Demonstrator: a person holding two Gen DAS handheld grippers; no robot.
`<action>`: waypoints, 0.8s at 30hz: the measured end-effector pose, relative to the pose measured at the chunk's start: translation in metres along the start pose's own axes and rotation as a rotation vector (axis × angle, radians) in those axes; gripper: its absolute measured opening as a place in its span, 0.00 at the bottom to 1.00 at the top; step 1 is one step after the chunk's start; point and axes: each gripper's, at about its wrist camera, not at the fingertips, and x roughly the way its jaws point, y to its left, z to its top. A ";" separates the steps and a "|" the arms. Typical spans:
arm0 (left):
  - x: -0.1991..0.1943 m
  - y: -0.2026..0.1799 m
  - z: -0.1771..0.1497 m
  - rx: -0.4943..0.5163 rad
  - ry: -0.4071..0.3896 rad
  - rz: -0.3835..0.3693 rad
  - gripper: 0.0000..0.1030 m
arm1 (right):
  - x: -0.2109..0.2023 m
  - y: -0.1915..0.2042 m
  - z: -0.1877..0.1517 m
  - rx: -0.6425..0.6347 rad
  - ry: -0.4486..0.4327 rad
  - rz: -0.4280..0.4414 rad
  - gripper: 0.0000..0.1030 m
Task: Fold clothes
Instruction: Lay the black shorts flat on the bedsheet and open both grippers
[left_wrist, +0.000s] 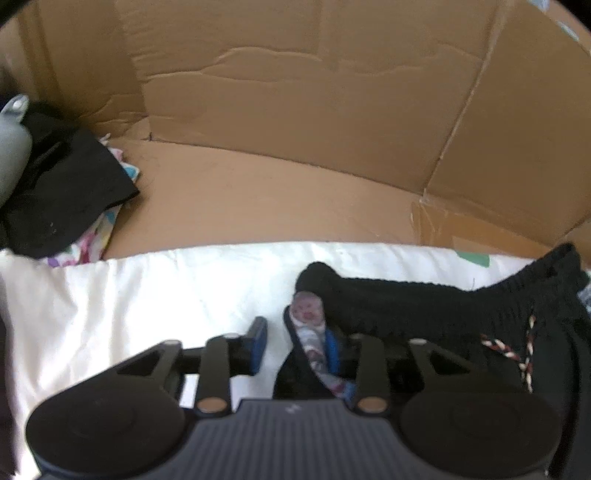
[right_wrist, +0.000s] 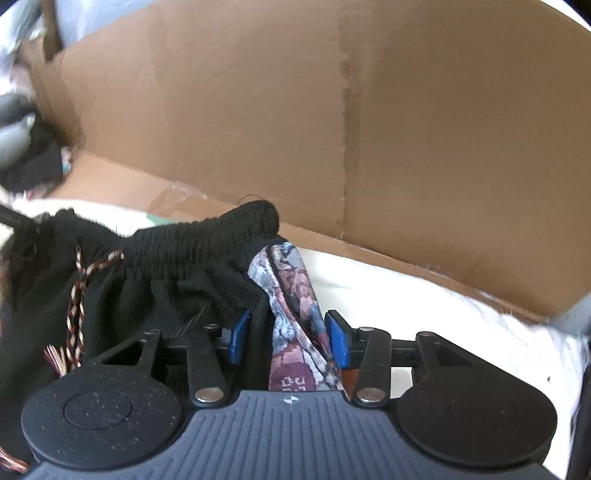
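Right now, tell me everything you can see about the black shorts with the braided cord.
The black shorts look like soft ribbed knit with a gathered elastic waistband and a red, white and black braided drawstring. A patterned grey and maroon lining shows at both waistband ends. They lie stretched sideways on the white sheet before the cardboard box. Each end sits between open tongs, left tongs and right tongs, whose pads are not pressing.

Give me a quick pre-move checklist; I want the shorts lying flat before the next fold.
1. Left gripper let go of the black shorts: ok, fingers apart.
2. Right gripper released: ok, fabric loose between the fingers.
3. Waistband flat: not ok, bunched.
4. Drawstring tucked away: not ok, trailing.
5. White sheet bare beside the shorts: ok.
6. Legs straight: cannot tell.
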 end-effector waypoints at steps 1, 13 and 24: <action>-0.003 0.003 -0.002 -0.020 -0.006 -0.005 0.45 | -0.002 -0.003 -0.001 0.018 -0.005 0.009 0.51; -0.057 -0.004 -0.032 -0.062 -0.066 -0.017 0.60 | -0.064 -0.010 -0.031 0.139 -0.141 0.082 0.55; -0.143 -0.023 -0.078 -0.016 -0.067 -0.119 0.74 | -0.152 -0.023 -0.055 0.114 -0.144 0.104 0.55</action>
